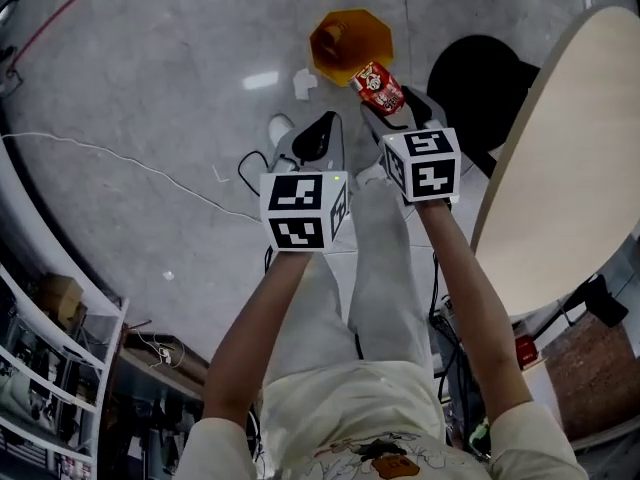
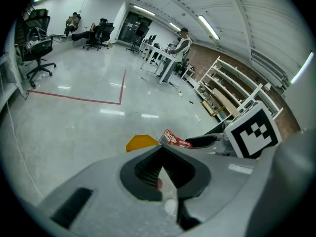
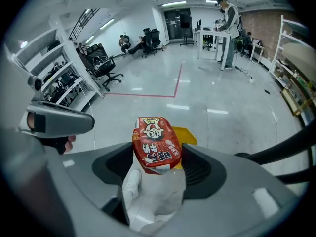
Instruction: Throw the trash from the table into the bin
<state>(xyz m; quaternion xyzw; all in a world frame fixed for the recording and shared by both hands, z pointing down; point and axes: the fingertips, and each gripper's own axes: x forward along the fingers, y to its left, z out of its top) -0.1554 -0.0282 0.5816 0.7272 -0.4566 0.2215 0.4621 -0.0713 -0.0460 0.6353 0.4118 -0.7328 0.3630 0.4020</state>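
One red packet (image 3: 157, 144) is pinched by the right gripper (image 3: 158, 154) near one yellow bin (image 1: 350, 40); the left gripper (image 2: 160, 152) is held closed on nothing.

We wear a cream short-sleeved T-shirt (image 1: 350, 408) with an orange and dark print on the chest, pale grey trousers (image 1: 385, 268) and white shoes (image 1: 281, 128). Our left grey moulded-plastic gripper (image 1: 318, 136) and right grey moulded-plastic gripper (image 1: 392, 108) look alike. Each has a broad rounded shell, fingers (image 2: 143, 169) lined with black ribbed pads, and a white cube (image 1: 300, 208) with black square markers on its faces.
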